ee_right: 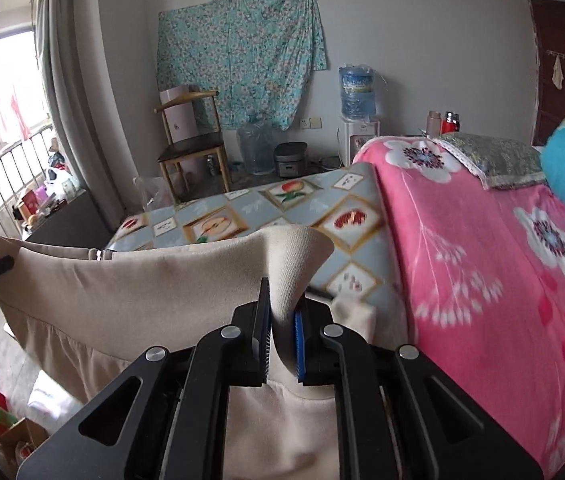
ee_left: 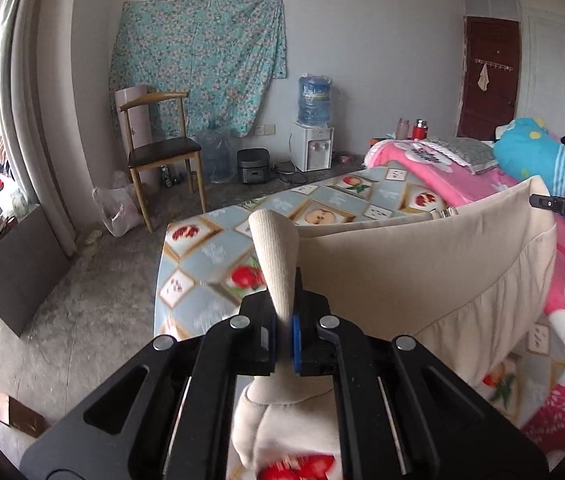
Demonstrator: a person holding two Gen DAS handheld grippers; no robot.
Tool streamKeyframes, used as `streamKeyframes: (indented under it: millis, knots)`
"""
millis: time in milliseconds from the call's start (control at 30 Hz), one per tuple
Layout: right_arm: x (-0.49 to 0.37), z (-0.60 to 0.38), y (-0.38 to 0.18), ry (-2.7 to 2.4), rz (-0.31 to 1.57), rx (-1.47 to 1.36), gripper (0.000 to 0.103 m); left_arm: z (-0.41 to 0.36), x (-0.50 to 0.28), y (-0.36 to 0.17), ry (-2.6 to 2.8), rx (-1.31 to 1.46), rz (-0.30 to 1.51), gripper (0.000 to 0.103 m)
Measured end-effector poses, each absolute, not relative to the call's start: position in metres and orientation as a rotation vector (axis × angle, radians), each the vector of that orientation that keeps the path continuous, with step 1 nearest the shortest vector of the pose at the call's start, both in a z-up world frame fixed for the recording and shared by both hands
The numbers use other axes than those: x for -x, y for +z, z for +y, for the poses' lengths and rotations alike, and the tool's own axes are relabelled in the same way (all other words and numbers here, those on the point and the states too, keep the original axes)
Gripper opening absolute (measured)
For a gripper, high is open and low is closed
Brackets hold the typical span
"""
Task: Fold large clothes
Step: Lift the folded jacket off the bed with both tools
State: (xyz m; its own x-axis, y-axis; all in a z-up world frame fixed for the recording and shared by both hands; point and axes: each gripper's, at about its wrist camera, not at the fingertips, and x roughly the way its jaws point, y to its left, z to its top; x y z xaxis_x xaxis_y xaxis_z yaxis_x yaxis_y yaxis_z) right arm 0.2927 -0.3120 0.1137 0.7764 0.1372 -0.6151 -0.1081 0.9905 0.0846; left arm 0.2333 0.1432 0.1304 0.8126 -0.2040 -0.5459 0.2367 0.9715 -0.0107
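Clamped between the blue pads of my left gripper (ee_left: 284, 334) is a ribbed cuff of the large beige fabric garment (ee_left: 422, 272), which stretches rightward, lifted above the bed with the fruit-patterned sheet (ee_left: 202, 256), toward my right gripper's black body at the right edge. From the right wrist view, my right gripper (ee_right: 282, 338) pinches the garment's (ee_right: 142, 280) other ribbed cuff, the cloth spanning left above the bed's (ee_right: 346, 208) near edge, beside the pink flowered blanket (ee_right: 482, 248).

Grey wall (ee_left: 362, 40), wooden chair (ee_left: 162, 148), bed (ee_right: 242, 216), bright window (ee_right: 2, 88).
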Motion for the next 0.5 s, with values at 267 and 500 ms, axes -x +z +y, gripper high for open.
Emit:
streamKeyframes:
  millis: [267, 500]
  knots:
    - [-0.428, -0.305, 0.012, 0.073, 0.902, 0.021, 0.009, 0.136, -0.397, 0.032, -0.199, -0.089, 0.858, 0.005]
    - [-0.448, -0.307, -0.030, 0.077, 0.983, 0.024, 0.011, 0.148, -0.423, -0.025, -0.204, -0.044, 0.952, 0.007]
